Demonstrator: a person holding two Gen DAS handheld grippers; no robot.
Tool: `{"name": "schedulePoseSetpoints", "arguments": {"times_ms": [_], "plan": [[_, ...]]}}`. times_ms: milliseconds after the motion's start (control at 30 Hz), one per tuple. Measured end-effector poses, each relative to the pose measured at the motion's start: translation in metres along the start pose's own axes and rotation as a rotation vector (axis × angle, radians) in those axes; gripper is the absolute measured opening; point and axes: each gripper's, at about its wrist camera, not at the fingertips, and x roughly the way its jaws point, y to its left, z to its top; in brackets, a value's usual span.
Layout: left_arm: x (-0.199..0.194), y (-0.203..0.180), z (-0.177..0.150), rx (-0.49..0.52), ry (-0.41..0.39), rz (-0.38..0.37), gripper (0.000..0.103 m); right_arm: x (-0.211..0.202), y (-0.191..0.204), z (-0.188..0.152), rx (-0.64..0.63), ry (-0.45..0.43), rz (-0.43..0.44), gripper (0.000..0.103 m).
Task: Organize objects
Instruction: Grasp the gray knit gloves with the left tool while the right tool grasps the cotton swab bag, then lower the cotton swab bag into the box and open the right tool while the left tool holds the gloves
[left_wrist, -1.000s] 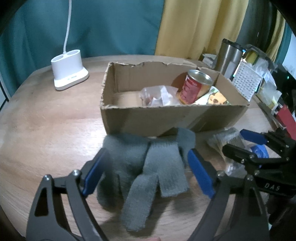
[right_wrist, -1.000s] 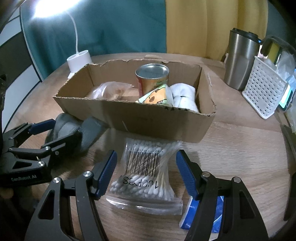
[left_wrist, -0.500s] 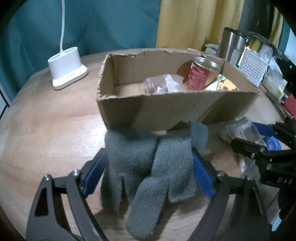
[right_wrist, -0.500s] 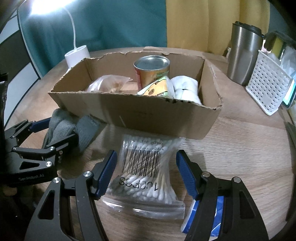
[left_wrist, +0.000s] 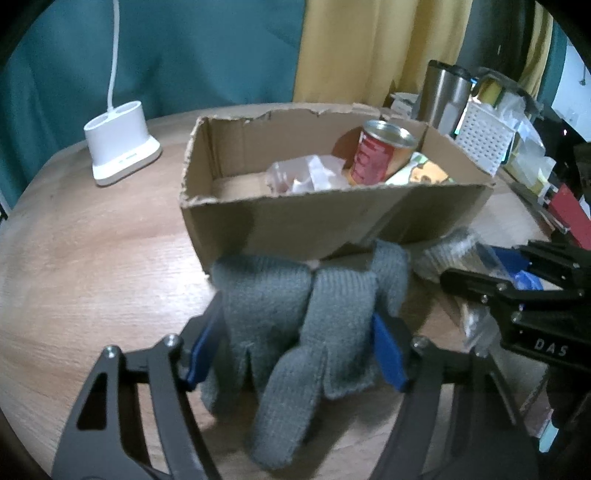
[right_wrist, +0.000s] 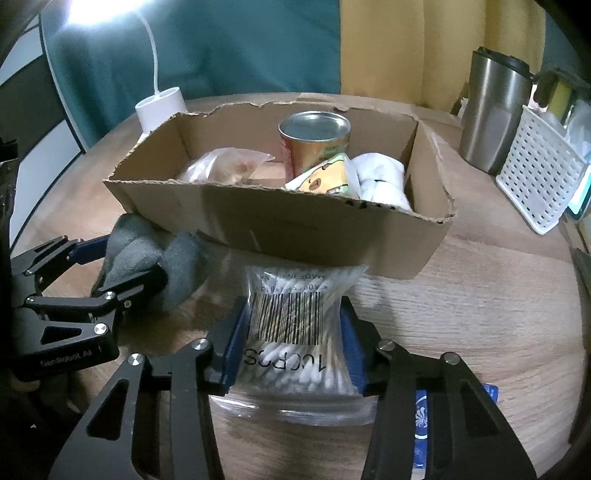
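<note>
The grey gloves (left_wrist: 295, 317) are squeezed by the closing left gripper (left_wrist: 295, 350); at 3 o'clock, the cotton swab bag (right_wrist: 295, 332) is pinched by the closing right gripper (right_wrist: 293, 350).

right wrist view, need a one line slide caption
Right tool closing on a bag of cotton swabs in front of the cardboard box.

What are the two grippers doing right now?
Left gripper: closing on the gloves, pads pressing them.
Right gripper: closing on the swab bag, pads squeezing it.
</note>
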Motion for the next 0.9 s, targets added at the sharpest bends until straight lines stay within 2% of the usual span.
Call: {"name": "schedulePoseSetpoints", "arguments": {"times_ms": [500,900], "plan": [[-0.033,-0.001,0.005,-0.009,-0.066,-0.028,0.072,-0.024,0.009,0.005,-0.020,-0.053,0.005,0.048],[-0.056,-0.001,0.021,-0.005,-0.124,-0.043,0.072,-0.045,0.011,0.015,-0.030,-0.107,0.006,0.048]]}}
